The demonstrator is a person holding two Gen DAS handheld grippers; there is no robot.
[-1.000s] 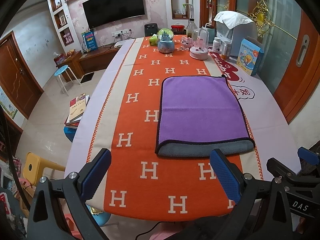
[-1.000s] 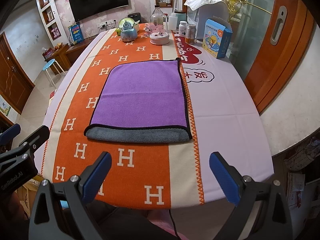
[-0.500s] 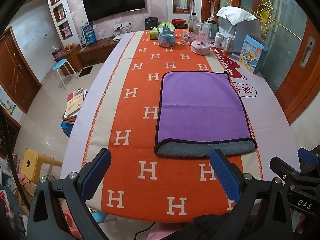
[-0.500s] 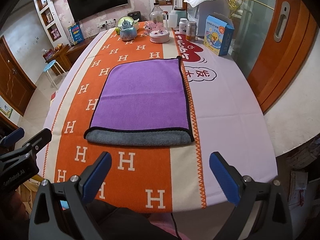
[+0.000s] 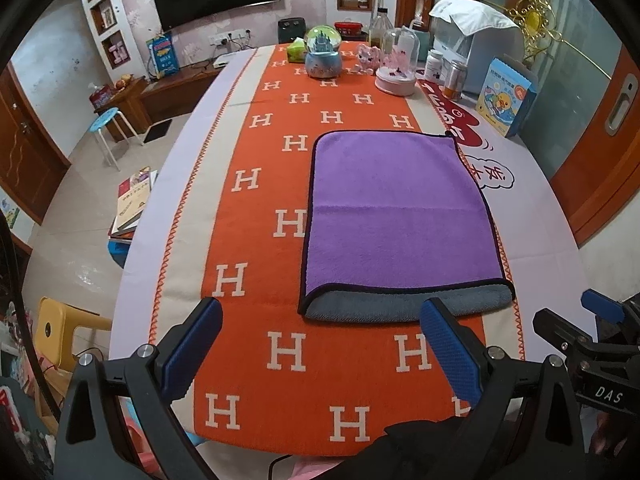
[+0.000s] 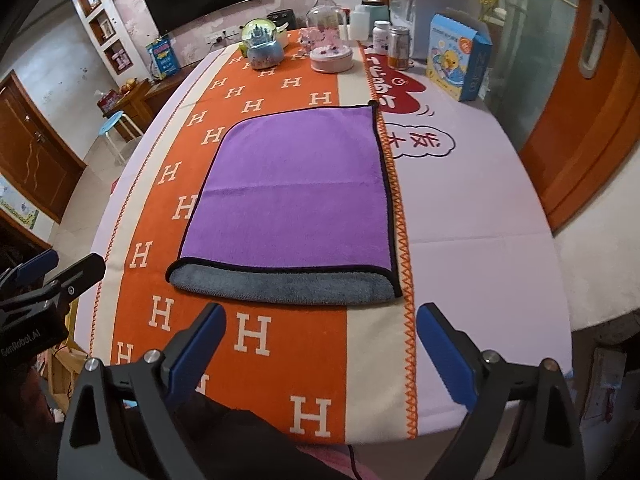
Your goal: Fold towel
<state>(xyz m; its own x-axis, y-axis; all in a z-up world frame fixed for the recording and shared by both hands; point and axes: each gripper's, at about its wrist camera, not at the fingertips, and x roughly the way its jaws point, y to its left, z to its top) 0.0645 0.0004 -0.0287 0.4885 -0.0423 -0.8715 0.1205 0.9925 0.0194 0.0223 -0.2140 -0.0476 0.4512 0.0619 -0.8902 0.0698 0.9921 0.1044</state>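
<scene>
A purple towel [image 5: 396, 212] with black trim lies flat on the orange H-patterned runner [image 5: 256, 184], folded once, its grey underside showing along the near edge [image 5: 404, 308]. It also shows in the right wrist view [image 6: 296, 192]. My left gripper [image 5: 320, 344] is open and empty, just short of the towel's near edge and left of its middle. My right gripper [image 6: 320, 344] is open and empty, also just short of the near edge. Each gripper shows at the side of the other's view, the right one [image 5: 592, 332] and the left one [image 6: 44, 276].
At the table's far end stand a snow globe [image 5: 322, 56], a pink dish with a glass dome [image 5: 396, 76], jars [image 5: 456, 80] and a blue box [image 5: 504, 100]. A white appliance [image 5: 476, 40] stands far right. A stool [image 5: 106, 120] and books [image 5: 132, 204] are left of the table.
Both grippers have moved forward toward the towel's near edge, so the towel sits lower and larger in both views. The towel has not moved. Both jaws stay open.
</scene>
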